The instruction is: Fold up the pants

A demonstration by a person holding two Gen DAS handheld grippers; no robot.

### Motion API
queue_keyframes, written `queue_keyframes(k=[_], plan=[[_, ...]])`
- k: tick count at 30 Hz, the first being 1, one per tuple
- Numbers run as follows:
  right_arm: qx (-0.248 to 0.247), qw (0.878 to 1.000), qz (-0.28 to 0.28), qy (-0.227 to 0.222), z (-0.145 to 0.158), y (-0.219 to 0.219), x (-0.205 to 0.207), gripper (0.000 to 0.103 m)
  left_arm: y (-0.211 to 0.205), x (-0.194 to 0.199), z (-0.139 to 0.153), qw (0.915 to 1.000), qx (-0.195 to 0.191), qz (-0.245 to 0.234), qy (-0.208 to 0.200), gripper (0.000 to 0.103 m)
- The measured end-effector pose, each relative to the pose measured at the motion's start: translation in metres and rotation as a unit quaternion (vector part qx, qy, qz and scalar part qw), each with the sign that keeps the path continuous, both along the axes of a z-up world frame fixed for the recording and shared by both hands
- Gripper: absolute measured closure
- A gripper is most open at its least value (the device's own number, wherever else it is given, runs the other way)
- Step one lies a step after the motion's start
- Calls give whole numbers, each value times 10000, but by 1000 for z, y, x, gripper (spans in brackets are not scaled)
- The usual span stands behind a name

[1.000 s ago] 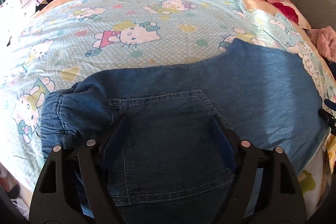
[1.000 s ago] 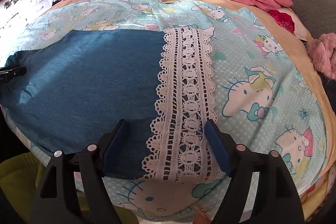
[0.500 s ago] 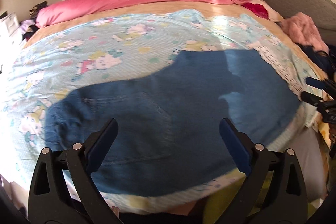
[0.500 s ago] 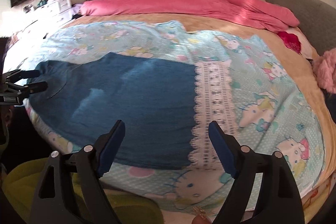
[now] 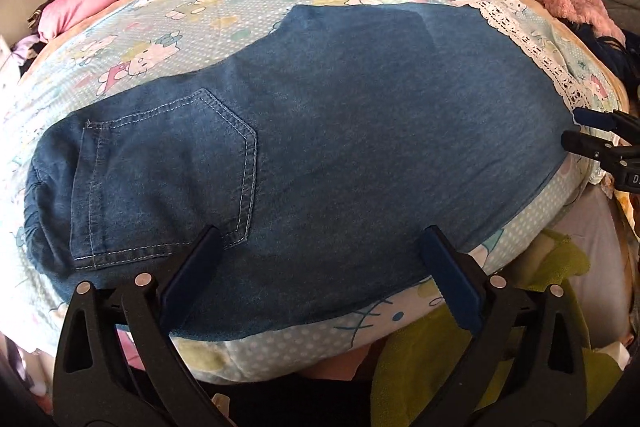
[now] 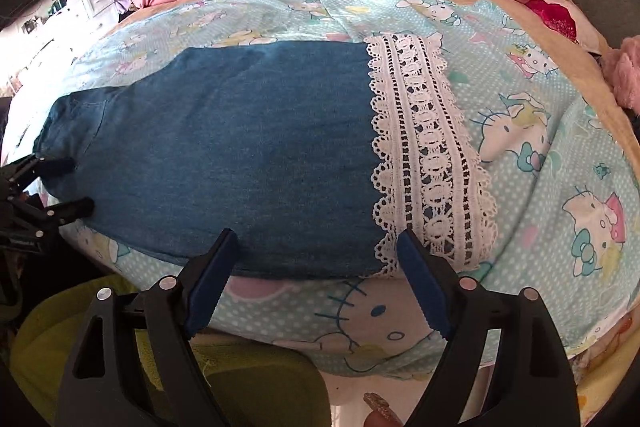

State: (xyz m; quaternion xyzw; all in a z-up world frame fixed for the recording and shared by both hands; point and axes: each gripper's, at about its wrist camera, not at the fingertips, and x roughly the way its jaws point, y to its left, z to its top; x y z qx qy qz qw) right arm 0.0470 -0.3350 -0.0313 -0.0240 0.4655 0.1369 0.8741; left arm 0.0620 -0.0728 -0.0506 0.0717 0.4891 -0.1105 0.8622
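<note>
Lying flat past both sets of fingertips, one pair of denim pants point(image 5: 340, 131) covers the cartoon-cat sheet point(image 5: 208, 3). Its single back pocket point(image 5: 168, 179) sits just beyond the left gripper point(image 5: 320, 259), whose jaws have just been opening and stand spread, nothing pinched. The lace hem point(image 6: 424, 147) lies ahead of the right gripper point(image 6: 316, 259), likewise just widened and empty (white lettering on it, seen from the left wrist, is cut off and unreadable).

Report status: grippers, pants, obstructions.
Left gripper open, jaws just widened, empty. Right gripper open, just widened, empty. Denim pants flat on cartoon-cat sheet, lace hem at right end. Nothing on them.
</note>
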Motion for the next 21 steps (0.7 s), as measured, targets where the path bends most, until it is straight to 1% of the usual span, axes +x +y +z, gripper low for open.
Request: queue_keyframes(k=[7, 8, 9, 13, 16, 21], plan=[[350, 9989, -107, -304, 26, -8, -9, 22, 2, -7, 22, 9992, -254, 15, -293, 10], [383, 9986, -118, -332, 29, -10, -9, 20, 1, -9, 25, 9991, -274, 13, -328, 10], [400, 9985, -133, -356, 32, -13, -8, 16, 0, -10, 29, 9989, -290, 4, -375, 10], [492, 9965, -237, -628, 50, -22, -15, 15, -2, -15, 45, 9975, -434, -15, -558, 10], [570, 9943, -349, -831, 61, -31, -23, 12, -6, -17, 57, 9959, -566, -44, -702, 10], [625, 9923, -490, -951, 68, -43, -29, 11, -18, -11, 70, 9950, -562, -124, -819, 10]])
